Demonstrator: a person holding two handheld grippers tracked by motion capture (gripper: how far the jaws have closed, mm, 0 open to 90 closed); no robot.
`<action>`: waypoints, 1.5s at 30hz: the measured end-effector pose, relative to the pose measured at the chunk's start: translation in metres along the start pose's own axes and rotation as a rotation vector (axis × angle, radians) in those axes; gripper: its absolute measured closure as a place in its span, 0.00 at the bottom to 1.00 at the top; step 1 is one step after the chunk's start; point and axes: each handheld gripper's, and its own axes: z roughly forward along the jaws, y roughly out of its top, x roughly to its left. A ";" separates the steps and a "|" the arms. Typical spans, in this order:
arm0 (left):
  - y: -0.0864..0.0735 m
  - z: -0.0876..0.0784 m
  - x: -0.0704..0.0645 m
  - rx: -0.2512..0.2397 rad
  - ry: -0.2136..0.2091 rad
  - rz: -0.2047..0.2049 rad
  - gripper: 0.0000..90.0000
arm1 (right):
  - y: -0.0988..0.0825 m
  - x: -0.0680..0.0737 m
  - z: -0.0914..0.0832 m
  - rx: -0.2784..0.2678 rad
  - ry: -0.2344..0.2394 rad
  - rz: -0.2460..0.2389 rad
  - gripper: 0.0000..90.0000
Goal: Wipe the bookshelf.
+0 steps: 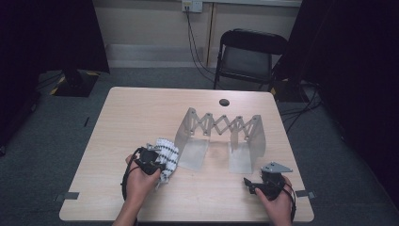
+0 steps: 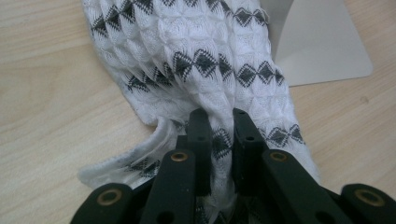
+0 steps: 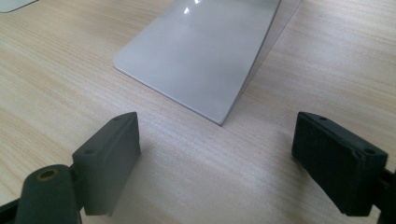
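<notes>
Near the worktop's (image 1: 141, 108) front left: left tongs (image 2: 219, 122) clamped on a pinch of cloth (image 2: 201, 56), likely for lifting toward the rack (image 1: 220, 126) just beside it. Right tongs (image 3: 215, 154) apart, holding nothing, parked before the rack's right foot (image 3: 196, 56). Open room left and behind; front edge close to both hands.
</notes>
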 end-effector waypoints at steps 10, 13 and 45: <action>0.016 -0.010 -0.001 -0.015 -0.030 0.014 0.90 | 0.000 0.000 0.000 0.000 0.000 0.001 0.16; 0.026 -0.018 -0.002 -0.023 -0.039 0.019 0.91 | 0.000 0.000 0.000 0.000 0.000 0.000 0.16; 0.089 -0.084 -0.021 -0.060 -0.043 0.112 0.90 | 0.000 0.000 0.000 0.002 0.003 0.000 0.16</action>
